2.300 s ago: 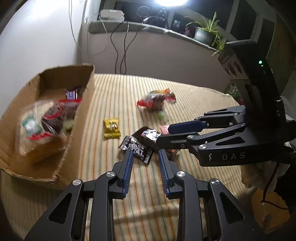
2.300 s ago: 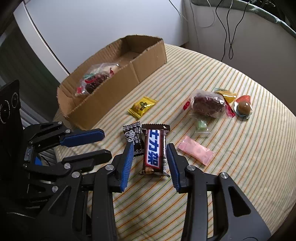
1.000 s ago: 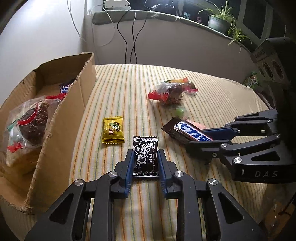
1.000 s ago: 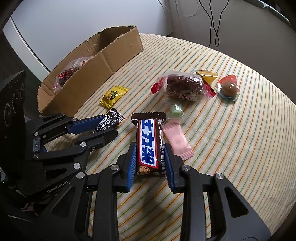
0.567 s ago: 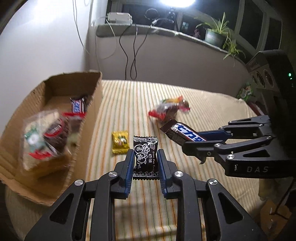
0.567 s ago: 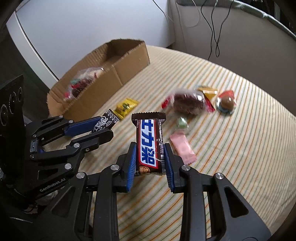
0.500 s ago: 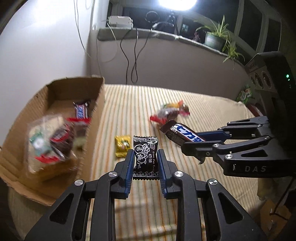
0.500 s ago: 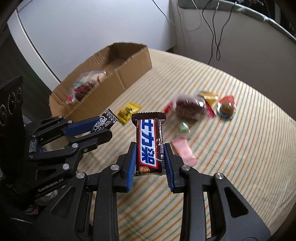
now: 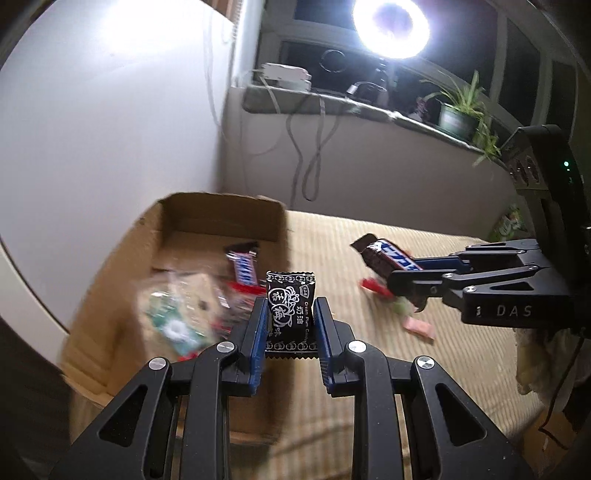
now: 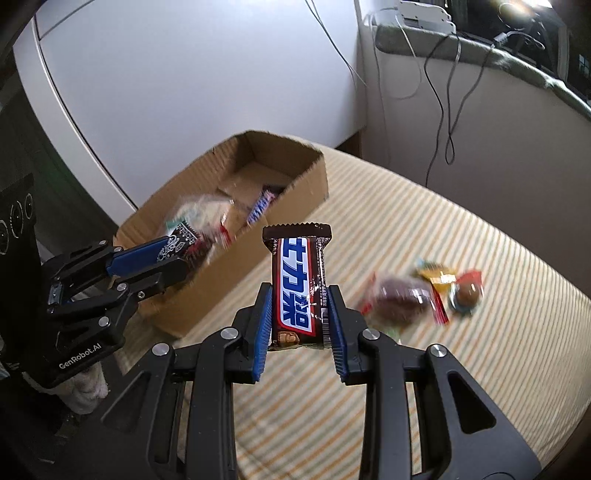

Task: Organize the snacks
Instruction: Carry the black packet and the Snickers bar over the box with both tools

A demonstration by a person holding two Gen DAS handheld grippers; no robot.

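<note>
My left gripper (image 9: 290, 309) is shut on a small black plum candy packet (image 9: 291, 310) and hangs over the near right wall of the cardboard box (image 9: 218, 218). My right gripper (image 10: 299, 299) is shut on a brown chocolate bar (image 10: 298, 291) with a blue and white label, held in the air right of the box (image 10: 295, 184). Each gripper shows in the other's view: the right gripper (image 9: 391, 275) with the chocolate bar (image 9: 384, 254), the left gripper (image 10: 173, 254) with the candy packet (image 10: 179, 238). Inside the box lie a bagged pastry (image 9: 177, 314) and another chocolate bar (image 9: 243, 266).
On the striped tablecloth (image 10: 461, 369) lie a bagged brown cake (image 10: 402, 301), a yellow packet (image 10: 437, 275), a round wrapped sweet (image 10: 467, 293) and a pink packet (image 9: 419, 328). A white wall (image 10: 184, 92) stands behind the box. A ring lamp (image 9: 391, 27), cables and a plant (image 9: 460, 110) line the sill.
Both grippers have lifted their snacks off the table and carried them up and left toward the box. The left one has come over the box's near right wall.
</note>
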